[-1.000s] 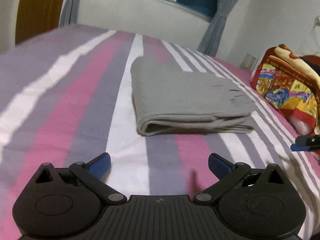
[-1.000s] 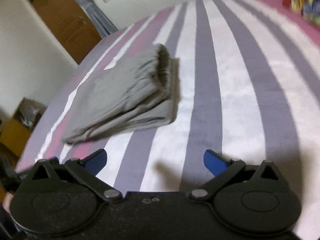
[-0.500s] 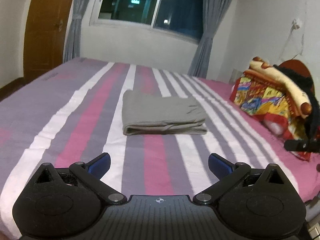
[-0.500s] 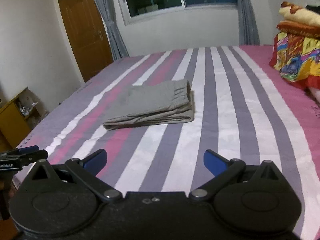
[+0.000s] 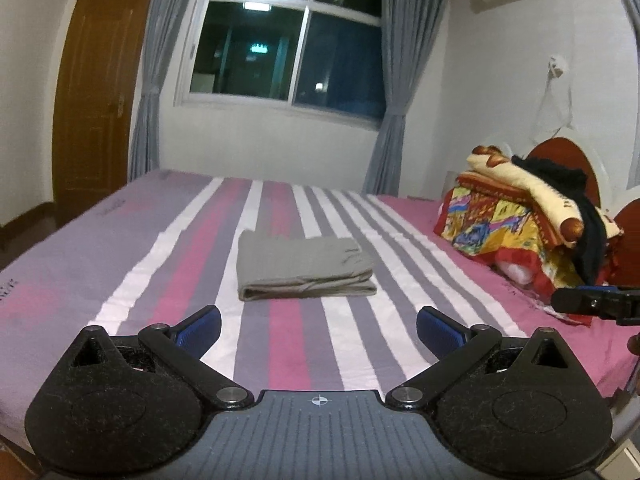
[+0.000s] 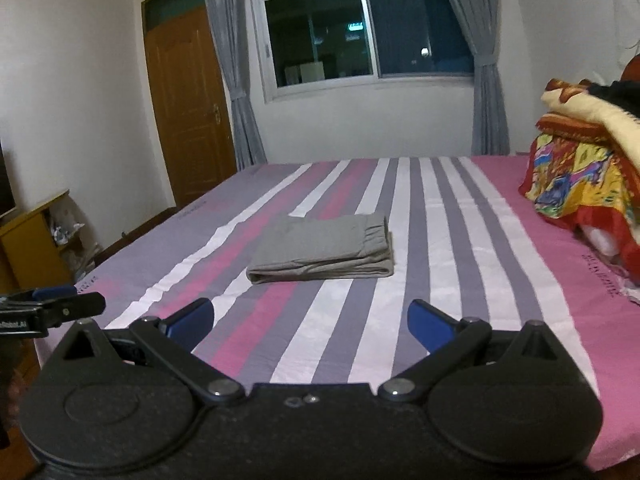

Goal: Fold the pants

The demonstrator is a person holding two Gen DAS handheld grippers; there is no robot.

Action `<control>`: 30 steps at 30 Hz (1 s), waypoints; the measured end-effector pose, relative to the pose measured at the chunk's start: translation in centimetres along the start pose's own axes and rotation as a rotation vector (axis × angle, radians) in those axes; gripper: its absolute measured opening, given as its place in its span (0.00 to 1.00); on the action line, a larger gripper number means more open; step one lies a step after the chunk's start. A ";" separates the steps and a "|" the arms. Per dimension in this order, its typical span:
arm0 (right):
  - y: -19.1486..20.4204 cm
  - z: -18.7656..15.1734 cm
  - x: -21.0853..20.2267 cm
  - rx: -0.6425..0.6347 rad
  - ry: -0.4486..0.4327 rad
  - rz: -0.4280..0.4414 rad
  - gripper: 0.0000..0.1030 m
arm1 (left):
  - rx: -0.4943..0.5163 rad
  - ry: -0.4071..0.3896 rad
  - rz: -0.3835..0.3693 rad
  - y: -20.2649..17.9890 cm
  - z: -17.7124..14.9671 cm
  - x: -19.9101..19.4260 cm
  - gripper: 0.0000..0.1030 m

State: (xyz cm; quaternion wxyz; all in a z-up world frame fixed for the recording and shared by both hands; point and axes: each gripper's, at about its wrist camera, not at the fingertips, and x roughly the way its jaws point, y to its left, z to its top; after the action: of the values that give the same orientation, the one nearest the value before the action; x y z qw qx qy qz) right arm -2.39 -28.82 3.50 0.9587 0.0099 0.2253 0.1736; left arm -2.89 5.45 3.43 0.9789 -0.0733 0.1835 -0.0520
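The grey pants (image 5: 302, 266) lie folded into a flat rectangular stack in the middle of the striped bed (image 5: 160, 280). They also show in the right wrist view (image 6: 324, 250), waistband to the right. My left gripper (image 5: 318, 330) is open and empty, held back near the bed's front edge, well short of the pants. My right gripper (image 6: 310, 326) is open and empty, also well back from the pants. The right gripper's tip shows at the right edge of the left wrist view (image 5: 592, 304); the left gripper's tip shows at the left edge of the right wrist view (image 6: 52, 306).
A pile of colourful blankets (image 5: 528, 220) sits on the bed's right side, also in the right wrist view (image 6: 588, 168). A window with grey curtains (image 5: 288, 48) is behind the bed. A brown door (image 6: 188, 112) and a yellow cabinet (image 6: 28, 240) stand to the left.
Both grippers have pulled back and up from the folded pants, so the pants look smaller and farther away. Both stayed open and empty.
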 end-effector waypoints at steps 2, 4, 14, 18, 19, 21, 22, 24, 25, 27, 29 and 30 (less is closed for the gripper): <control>0.0 -0.2 -1.4 -0.003 -0.018 -0.013 1.00 | -0.007 -0.009 0.001 -0.3 0.1 -1.0 1.00; -0.2 -0.4 -2.2 0.004 -0.029 -0.015 1.00 | -0.013 -0.018 -0.001 -0.4 0.2 -1.7 1.00; 1.2 0.1 -2.4 -0.028 -0.040 0.002 1.00 | -0.009 -0.047 -0.009 -0.8 0.7 -2.6 1.00; 2.3 0.1 -2.5 -0.061 -0.049 0.003 1.00 | -0.001 -0.054 -0.005 -0.9 0.6 -3.0 1.00; 2.5 0.1 -2.6 -0.064 -0.052 0.003 1.00 | 0.001 -0.056 -0.007 -1.0 0.7 -3.0 1.00; 2.7 0.0 -2.9 -0.067 -0.061 0.002 1.00 | 0.003 -0.063 -0.010 -1.1 0.7 -3.2 1.00; 2.7 0.0 -3.0 -0.069 -0.064 0.000 1.00 | 0.003 -0.065 -0.012 -1.2 0.7 -3.4 1.00; 2.6 -0.1 -3.3 -0.065 -0.068 0.001 1.00 | 0.003 -0.068 -0.015 -1.0 0.7 -3.4 1.00; 2.6 -0.1 -3.4 -0.060 -0.069 0.004 1.00 | 0.003 -0.069 -0.014 -1.1 0.7 -3.5 1.00; 2.3 0.1 -3.7 -0.047 -0.075 0.010 1.00 | 0.004 -0.066 -0.013 -1.0 0.7 -3.4 1.00; 2.3 0.1 -3.9 -0.052 -0.081 0.002 1.00 | 0.004 -0.069 -0.013 -1.0 0.7 -3.5 1.00; 2.2 0.2 -4.0 -0.054 -0.083 -0.001 1.00 | 0.005 -0.072 -0.013 -1.0 0.8 -3.6 1.00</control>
State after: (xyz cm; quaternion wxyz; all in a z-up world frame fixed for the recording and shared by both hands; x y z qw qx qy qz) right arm -6.39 -28.05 5.58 0.9672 -0.0089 0.1805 0.1783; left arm -5.99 5.03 5.57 0.9847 -0.0738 0.1475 -0.0560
